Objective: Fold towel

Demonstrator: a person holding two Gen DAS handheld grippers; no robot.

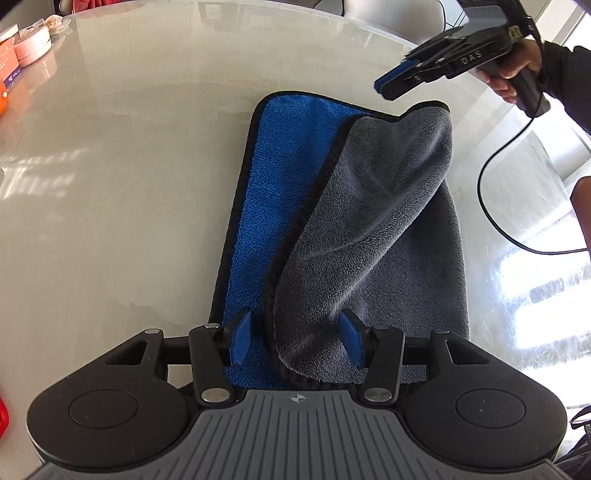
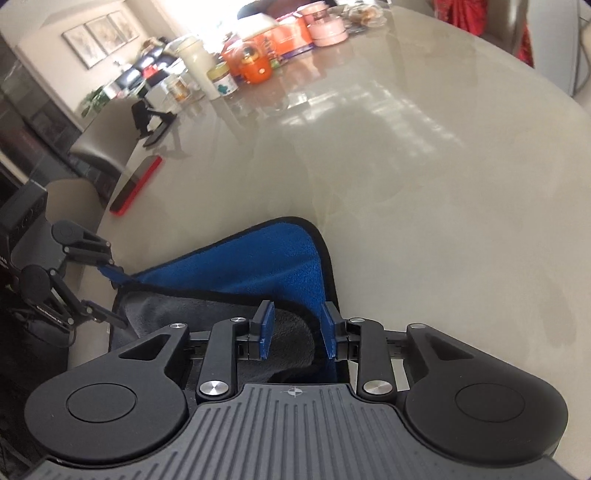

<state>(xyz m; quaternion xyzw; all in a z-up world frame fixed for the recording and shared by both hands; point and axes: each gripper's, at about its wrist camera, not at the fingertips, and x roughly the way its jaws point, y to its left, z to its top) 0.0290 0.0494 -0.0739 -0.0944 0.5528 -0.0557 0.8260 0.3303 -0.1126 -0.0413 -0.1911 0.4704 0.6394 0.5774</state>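
My left claw [image 1: 295,338] tilts steeply down, spread, straddling the towel's [image 1: 369,206] near grey flap without pinching. My right claw [image 1: 384,86], narrowly parted, hovers empty over its far corner.

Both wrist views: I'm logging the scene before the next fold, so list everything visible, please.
towel: one, blue and grey, partly folded at the near table edge
table: one, glossy beige
jars and boxes: several, orange, pink, white, far end
red-edged flat item: one, left table edge
black stand: one, far left
framed pictures: three, on the wall
left tongs: open, over the towel's near end
right tongs: open, over the towel's far corner
hand: one, gripping the right handle
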